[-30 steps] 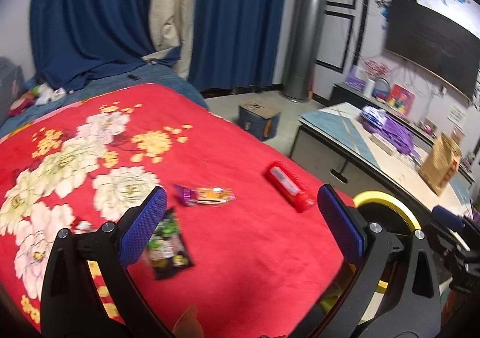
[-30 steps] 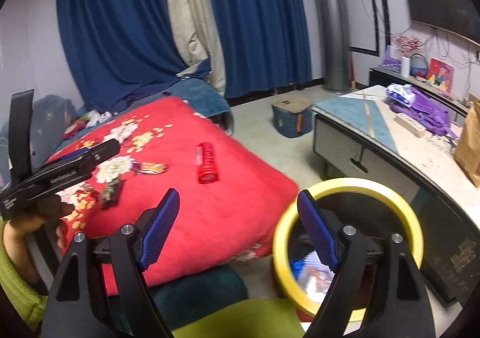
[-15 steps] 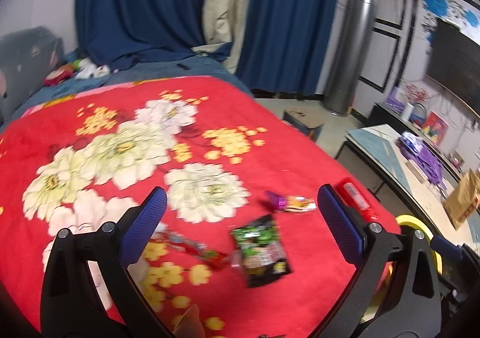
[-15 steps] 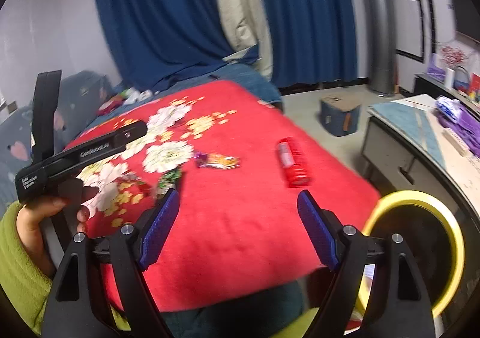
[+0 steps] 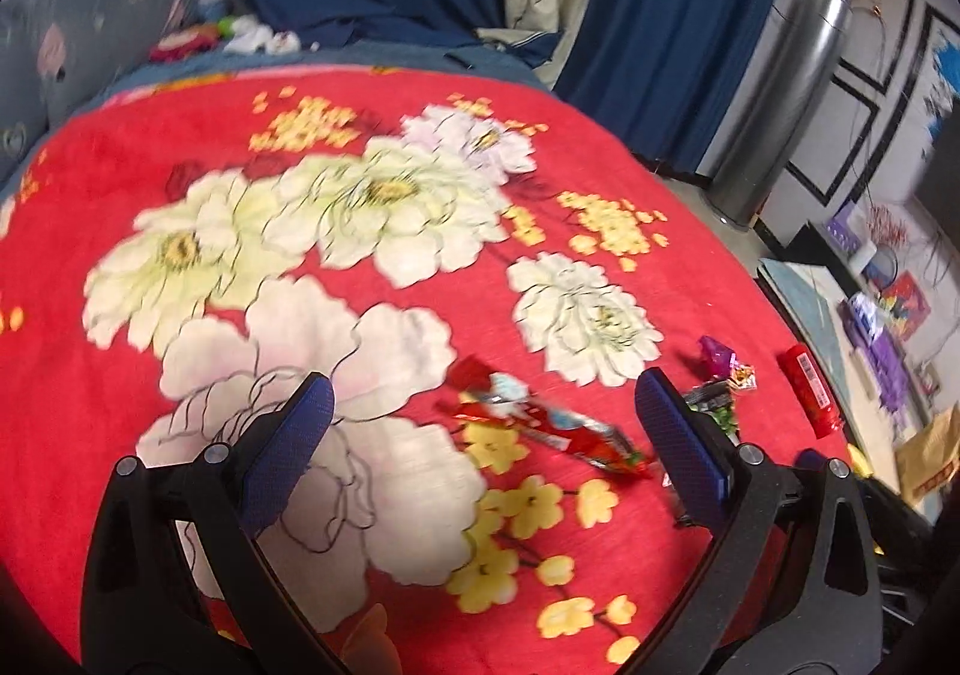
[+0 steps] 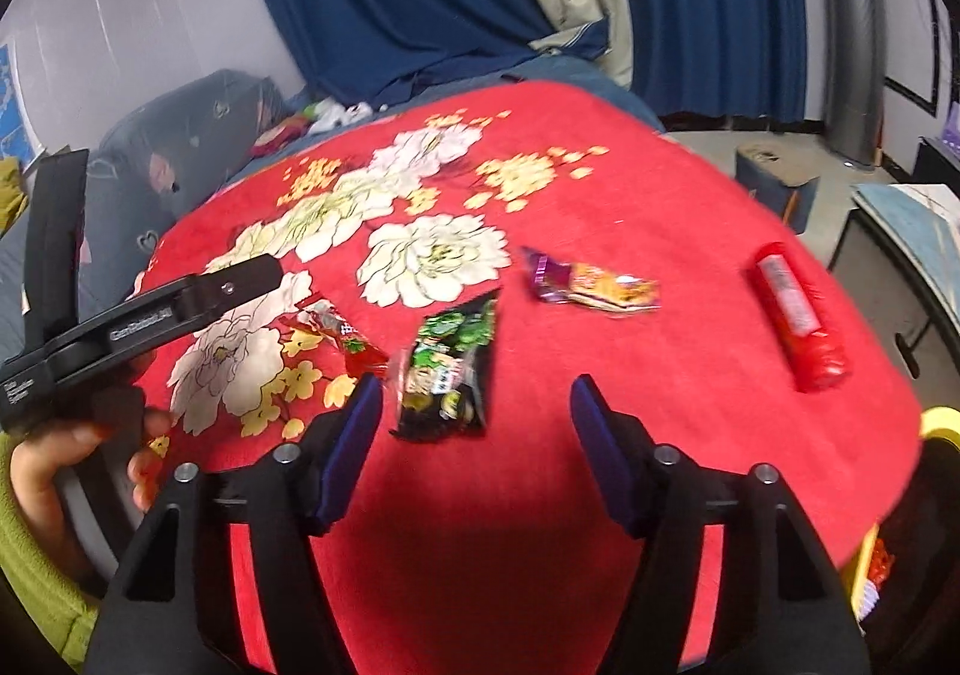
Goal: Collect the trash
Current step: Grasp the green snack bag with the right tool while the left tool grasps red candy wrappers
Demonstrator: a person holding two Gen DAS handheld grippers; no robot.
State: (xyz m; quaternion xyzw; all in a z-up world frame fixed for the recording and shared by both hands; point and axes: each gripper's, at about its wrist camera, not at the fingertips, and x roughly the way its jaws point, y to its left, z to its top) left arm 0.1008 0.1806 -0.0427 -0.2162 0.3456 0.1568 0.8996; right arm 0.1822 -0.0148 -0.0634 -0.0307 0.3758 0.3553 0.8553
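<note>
- Presently, four pieces of trash lie loose on the red flowered blanket (image 6: 660, 393): a red wrapper (image 6: 336, 336), a green-and-black snack packet (image 6: 447, 375), a purple-and-orange wrapper (image 6: 591, 285) and a red tube (image 6: 792, 315).
- Left gripper (image 5: 483, 432): jaws spread wide, holding nothing. It hangs over the blanket with the red wrapper (image 5: 552, 426) between its fingers in the left wrist view; contact cannot be confirmed.
- Right gripper (image 6: 477, 456): jaws apart, empty, just short of the green-and-black packet.
- A yellow-rimmed bin (image 6: 939, 420) shows at the blanket's right edge, partly cut off. Some coloured items appear inside, too unclear to identify.
- Progress, as judged: early. No piece on the blanket is gripped, so all four visible pieces remain to be picked up and carried to the bin.
- Writing: the packet carries pale characters, too blurred to read. The tube bears a label strip, illegible. The left tool's arm (image 6: 150, 318), seen from the right wrist, carries raised lettering beginning "Gen"; the remainder is uncertain.
</note>
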